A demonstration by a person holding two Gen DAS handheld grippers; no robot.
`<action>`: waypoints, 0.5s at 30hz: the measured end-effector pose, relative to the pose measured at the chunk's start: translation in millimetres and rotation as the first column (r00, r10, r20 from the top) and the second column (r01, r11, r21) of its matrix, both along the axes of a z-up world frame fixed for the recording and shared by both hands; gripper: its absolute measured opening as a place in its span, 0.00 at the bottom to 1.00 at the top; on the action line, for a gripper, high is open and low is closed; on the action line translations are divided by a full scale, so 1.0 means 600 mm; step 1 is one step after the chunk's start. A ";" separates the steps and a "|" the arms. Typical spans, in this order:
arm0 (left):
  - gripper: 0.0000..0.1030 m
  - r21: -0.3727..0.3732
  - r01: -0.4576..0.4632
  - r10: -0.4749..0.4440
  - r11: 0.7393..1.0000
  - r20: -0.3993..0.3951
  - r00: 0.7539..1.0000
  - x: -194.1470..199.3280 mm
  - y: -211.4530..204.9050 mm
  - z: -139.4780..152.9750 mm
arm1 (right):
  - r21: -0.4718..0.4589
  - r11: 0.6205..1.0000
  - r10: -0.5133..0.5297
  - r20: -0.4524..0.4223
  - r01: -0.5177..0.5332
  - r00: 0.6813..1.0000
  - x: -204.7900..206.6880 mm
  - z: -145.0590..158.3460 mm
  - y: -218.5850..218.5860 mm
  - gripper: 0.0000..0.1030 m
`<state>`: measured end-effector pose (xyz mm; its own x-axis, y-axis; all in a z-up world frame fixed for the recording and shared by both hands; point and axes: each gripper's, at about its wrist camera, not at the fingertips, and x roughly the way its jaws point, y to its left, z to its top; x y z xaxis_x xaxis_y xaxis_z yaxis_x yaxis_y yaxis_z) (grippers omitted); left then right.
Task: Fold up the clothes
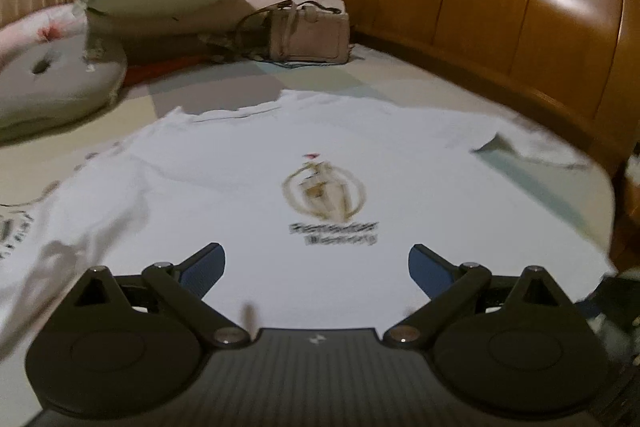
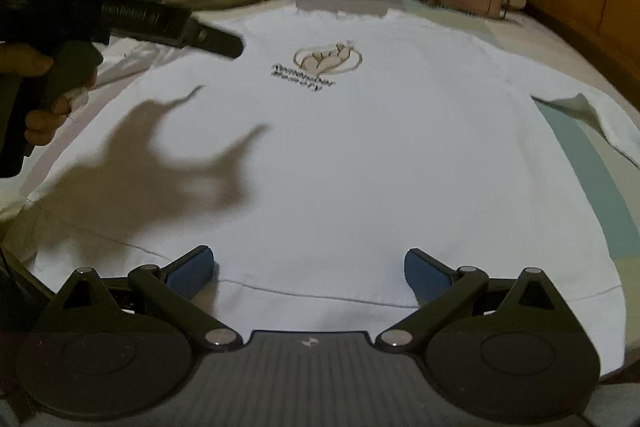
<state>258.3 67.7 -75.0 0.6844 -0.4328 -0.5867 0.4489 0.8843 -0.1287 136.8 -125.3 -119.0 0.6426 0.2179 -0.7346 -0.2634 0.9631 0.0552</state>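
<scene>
On the bed [image 2: 592, 187], white T-shirt [image 2: 340, 167] spread flat — light, limp, best pinched at hem [image 2: 320, 289] — left gripper [image 1: 316, 267] and right gripper [image 2: 310, 271] both spread wide, empty.

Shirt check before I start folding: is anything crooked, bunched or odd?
Mostly flat, print up. The shirt's right sleeve is not laid flat; its edge is curled up near the headboard. Both grippers, left and right, are open, holding nothing.

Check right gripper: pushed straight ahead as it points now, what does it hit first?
Probably the white t-shirt spread on the bed: the open right gripper angles down over its hem. Depth is unclear.
</scene>
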 end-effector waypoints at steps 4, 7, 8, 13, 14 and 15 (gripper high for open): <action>0.95 0.023 0.027 -0.027 0.999 -0.012 1.000 0.009 -0.028 -0.006 | 0.013 0.998 -0.058 0.111 0.057 0.992 -0.002 0.038 -0.022 1.00; 0.95 0.046 0.011 -0.009 0.999 -0.043 0.999 0.025 -0.046 -0.021 | 0.026 0.993 -0.119 0.108 0.117 0.987 0.021 0.041 -0.053 1.00; 0.95 0.046 -0.003 0.005 0.999 -0.056 0.998 0.030 -0.051 -0.025 | 0.031 0.990 -0.140 0.106 0.138 0.984 0.028 0.041 -0.064 1.00; 0.95 0.012 0.015 -0.014 1.000 -0.073 0.997 0.042 -0.078 -0.030 | 0.081 0.975 -0.209 0.007 0.208 0.978 0.050 -0.003 -0.096 1.00; 0.95 0.021 0.025 -0.023 0.999 -0.068 0.997 0.043 -0.083 -0.032 | 0.076 0.979 -0.192 0.014 0.190 0.981 0.048 -0.001 -0.097 1.00; 0.95 0.033 0.027 -0.025 0.999 -0.062 0.998 0.044 -0.087 -0.034 | 0.072 0.982 -0.176 0.021 0.174 0.984 0.047 0.001 -0.098 1.00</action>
<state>284.7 15.7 -95.5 0.6352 -0.4297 -0.6418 0.4642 0.8765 -0.1274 164.7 -184.1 -118.4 0.6944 0.1502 -0.7038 -0.0934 0.9885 0.1188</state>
